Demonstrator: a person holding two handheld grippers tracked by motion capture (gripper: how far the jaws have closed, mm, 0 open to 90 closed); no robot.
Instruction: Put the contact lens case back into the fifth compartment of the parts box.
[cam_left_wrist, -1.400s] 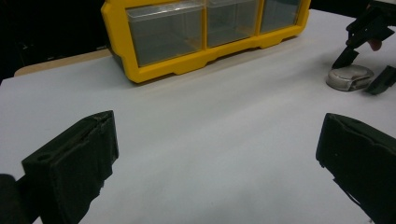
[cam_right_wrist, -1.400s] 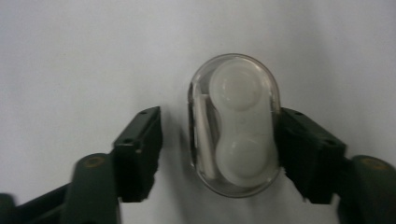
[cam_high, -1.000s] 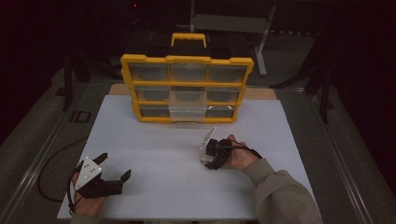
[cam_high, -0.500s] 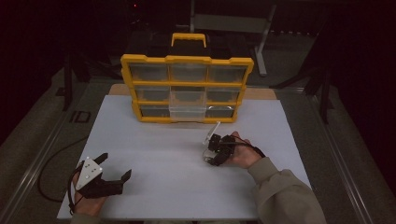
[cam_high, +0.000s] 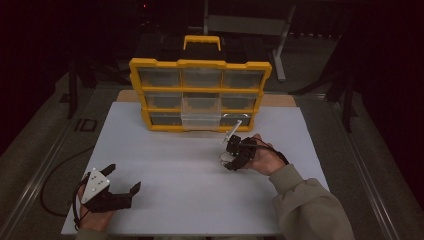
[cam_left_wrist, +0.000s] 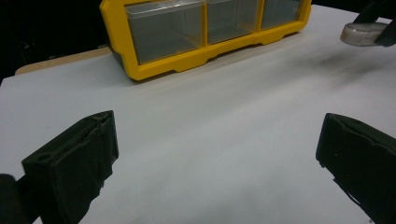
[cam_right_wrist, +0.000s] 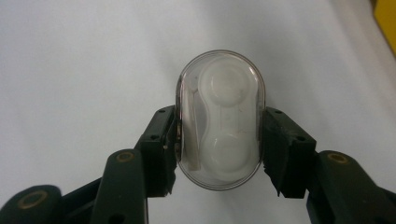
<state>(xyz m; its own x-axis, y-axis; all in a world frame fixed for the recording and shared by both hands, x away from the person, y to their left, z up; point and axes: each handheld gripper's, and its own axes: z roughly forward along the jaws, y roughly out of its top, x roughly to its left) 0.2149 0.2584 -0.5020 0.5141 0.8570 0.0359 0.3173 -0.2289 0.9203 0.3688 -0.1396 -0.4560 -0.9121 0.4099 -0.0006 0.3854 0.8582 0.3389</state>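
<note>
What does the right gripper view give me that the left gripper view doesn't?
Right gripper view alone: the right gripper shut on the clear oval plastic case, pads pressing both long sides, with two round white cups visible inside it.

Left gripper view alone: the left gripper with its jaws wide apart and nothing between them, and the yellow organizer box with clear drawers beyond.

Both: the white tabletop and the case, which the left gripper view catches at its top right edge, raised off the table.

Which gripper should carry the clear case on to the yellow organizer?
Right. The right gripper is shut on the clear case, near the organizer; the left gripper sits open, farther off.
</note>
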